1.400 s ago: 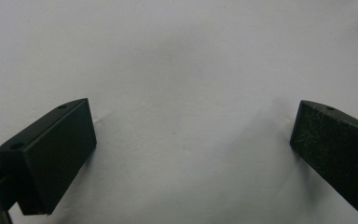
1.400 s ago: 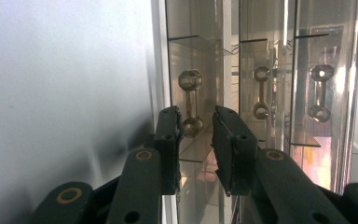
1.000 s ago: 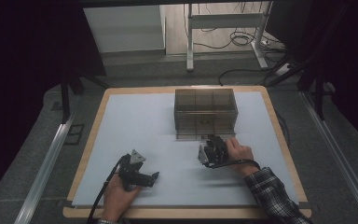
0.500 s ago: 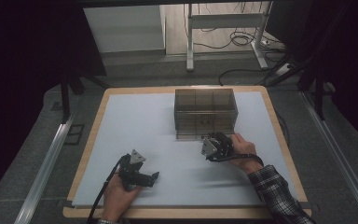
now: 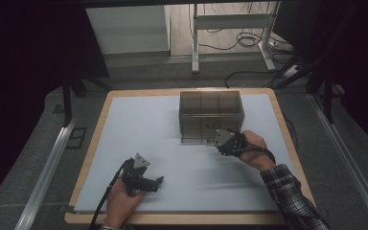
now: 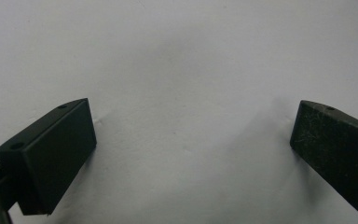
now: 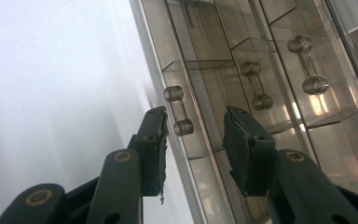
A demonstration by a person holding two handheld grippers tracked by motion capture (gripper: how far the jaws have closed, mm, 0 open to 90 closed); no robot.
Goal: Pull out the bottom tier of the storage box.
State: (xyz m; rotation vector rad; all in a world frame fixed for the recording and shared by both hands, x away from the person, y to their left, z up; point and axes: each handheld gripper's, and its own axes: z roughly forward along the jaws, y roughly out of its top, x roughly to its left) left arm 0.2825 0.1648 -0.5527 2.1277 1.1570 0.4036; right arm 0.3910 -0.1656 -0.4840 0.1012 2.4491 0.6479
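Lifted slightly since the earlier frame, the right claw (image 7: 193, 135) was opened partly, nothing gripped; the drawer handle (image 7: 179, 110) was just ahead, its long axis along the jaws.

The desk (image 5: 100, 143) has a wooden rim and a pale sheet (image 5: 139, 124) that covers nearly all of its top. A smoky clear drawer box (image 5: 211, 116) stands on the sheet just beyond the right tongs (image 5: 216, 139), well apart from the left tongs (image 5: 159, 182), which lie low over bare sheet near the front edge. In the right gripper view the box's bottom edge meets the sheet beside the tongs.
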